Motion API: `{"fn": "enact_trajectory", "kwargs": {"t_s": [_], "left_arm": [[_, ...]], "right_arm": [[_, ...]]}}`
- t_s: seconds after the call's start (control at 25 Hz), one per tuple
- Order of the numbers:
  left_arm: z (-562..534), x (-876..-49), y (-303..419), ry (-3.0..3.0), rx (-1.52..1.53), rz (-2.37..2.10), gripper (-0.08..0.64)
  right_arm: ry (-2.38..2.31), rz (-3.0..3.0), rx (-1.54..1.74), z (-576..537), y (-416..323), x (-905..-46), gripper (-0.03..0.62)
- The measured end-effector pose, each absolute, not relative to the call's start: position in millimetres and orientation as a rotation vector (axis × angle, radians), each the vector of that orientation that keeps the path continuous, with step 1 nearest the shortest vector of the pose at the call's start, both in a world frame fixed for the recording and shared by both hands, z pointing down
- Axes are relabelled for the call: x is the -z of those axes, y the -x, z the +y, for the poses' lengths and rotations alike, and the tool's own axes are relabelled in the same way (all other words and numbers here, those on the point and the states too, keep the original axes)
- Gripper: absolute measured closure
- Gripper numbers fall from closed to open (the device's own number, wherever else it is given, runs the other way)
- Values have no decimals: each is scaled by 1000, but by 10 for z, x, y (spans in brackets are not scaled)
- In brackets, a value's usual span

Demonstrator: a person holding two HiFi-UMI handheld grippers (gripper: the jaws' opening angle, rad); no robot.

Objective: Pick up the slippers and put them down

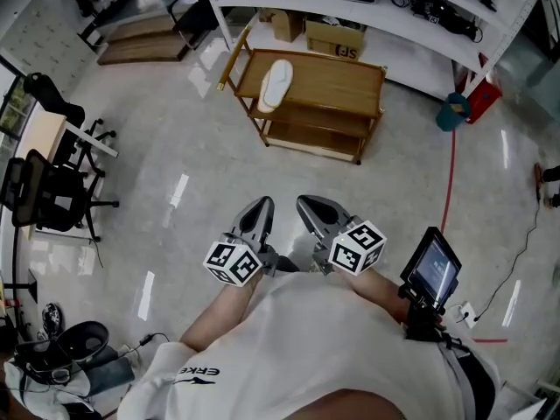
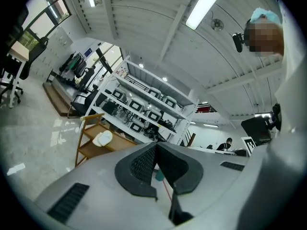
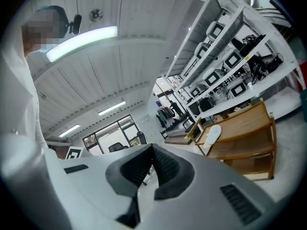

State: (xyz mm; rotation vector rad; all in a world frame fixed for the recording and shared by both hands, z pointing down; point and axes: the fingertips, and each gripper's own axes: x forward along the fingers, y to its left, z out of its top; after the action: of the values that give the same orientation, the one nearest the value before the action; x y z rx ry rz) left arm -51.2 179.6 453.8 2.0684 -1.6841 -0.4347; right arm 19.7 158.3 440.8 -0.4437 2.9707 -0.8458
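Note:
A white slipper (image 1: 276, 84) lies on the top shelf of a wooden rack (image 1: 341, 81), far ahead of me across the floor. Both grippers are held close to my body and point level toward the rack. My left gripper (image 1: 259, 206) is shut with nothing between its pads. Beside it my right gripper (image 1: 307, 204) is also shut and empty. In the left gripper view the slipper (image 2: 102, 138) shows on the rack (image 2: 86, 150), left of the closed left gripper (image 2: 156, 145). The right gripper view has the slipper (image 3: 214, 133) right of the closed right gripper (image 3: 152, 148).
Black office chairs (image 1: 42, 191) and a desk stand at the left. White shelving (image 1: 398, 11) with equipment and a cardboard box (image 1: 334, 38) runs behind the rack. A teal bin (image 1: 452, 112) and a red floor line (image 1: 449, 191) are at the right. A small screen (image 1: 433, 267) sits by my right arm.

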Motion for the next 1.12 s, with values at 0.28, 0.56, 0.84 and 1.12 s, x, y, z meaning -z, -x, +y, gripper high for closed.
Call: {"fn": "enact_trajectory", "kwargs": {"t_s": [0.28,0.56,0.84,1.12], "left_arm": [[1421,-4571,734,-2091,425,-1639,557],[957,-4574,1228,-2119,427,-1596,556],[568,-4605,1827,-2122,418,-1563,557],[368,-4701,2270,-2135,424,-1513,557]], "right_arm": [[490,2970,874,1228,19,-4479,588],[586,2969,860,761,480,-4513,588],[648,2959,873,372,1068,-4515,588],[738,2963,881,198,1469,-4620,587]]}}
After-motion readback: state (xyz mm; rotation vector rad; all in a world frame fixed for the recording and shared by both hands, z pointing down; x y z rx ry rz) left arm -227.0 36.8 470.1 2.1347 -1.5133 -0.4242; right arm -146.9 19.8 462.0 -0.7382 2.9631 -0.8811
